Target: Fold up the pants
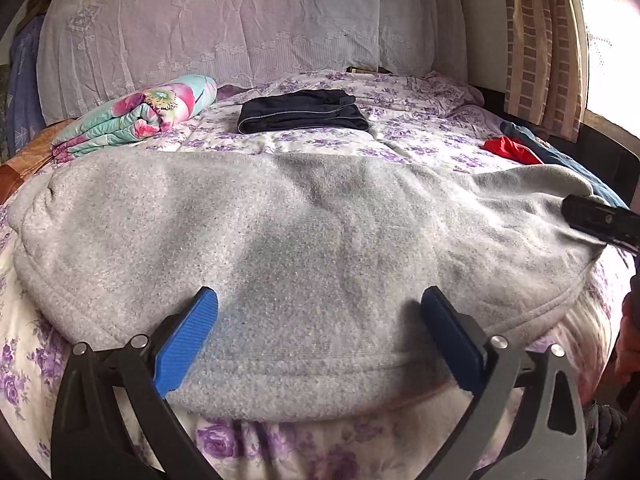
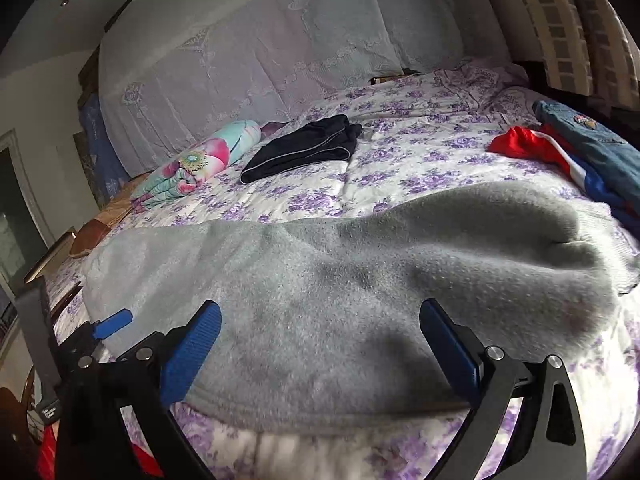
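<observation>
Grey pants (image 1: 304, 240) lie lengthwise left to right.

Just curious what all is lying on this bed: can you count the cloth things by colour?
Grey: 1, the grey pants
Dark navy: 1, folded dark garment
Red: 1, red garment
Blue denim: 1, denim garment
Floral teal and pink: 1, rolled quilt
Total: 5

Right gripper (image 1: 600, 224) cut off by frame edge in left view, jaws unseen. Grey pants (image 2: 340, 300) near hem blurred below jaws.
</observation>
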`<act>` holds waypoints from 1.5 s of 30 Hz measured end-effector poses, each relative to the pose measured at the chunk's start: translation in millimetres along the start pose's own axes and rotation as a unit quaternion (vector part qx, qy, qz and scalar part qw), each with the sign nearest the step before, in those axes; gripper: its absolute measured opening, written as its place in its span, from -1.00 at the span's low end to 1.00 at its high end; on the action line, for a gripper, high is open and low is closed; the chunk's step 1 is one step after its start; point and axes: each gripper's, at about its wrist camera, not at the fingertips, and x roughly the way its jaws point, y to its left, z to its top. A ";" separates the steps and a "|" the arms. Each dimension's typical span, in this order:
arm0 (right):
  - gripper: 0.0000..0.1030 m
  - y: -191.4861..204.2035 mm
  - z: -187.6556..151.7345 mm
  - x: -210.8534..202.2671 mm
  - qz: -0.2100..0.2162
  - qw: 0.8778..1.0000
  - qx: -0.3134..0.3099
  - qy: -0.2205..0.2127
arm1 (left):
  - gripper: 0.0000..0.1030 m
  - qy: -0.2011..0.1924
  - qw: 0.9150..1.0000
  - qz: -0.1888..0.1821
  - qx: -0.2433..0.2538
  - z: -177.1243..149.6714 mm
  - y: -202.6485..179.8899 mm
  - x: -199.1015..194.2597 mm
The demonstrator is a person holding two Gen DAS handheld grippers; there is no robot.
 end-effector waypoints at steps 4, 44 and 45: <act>0.93 -37.7 6.3 -47.1 -0.010 0.999 0.040 -0.024 | 0.92 0.000 1.000 -0.018 -0.005 -9.2 14.5 -26.8; 0.08 116.6 24.1 28.9 -0.163 0.936 -0.303 -0.070 | 0.92 -0.004 0.995 0.023 -0.092 -56.9 30.4 -56.4; 0.27 138.6 7.1 52.0 -0.146 0.922 -0.358 -0.033 | 0.92 -0.006 0.995 0.018 -0.101 -56.7 34.0 -57.6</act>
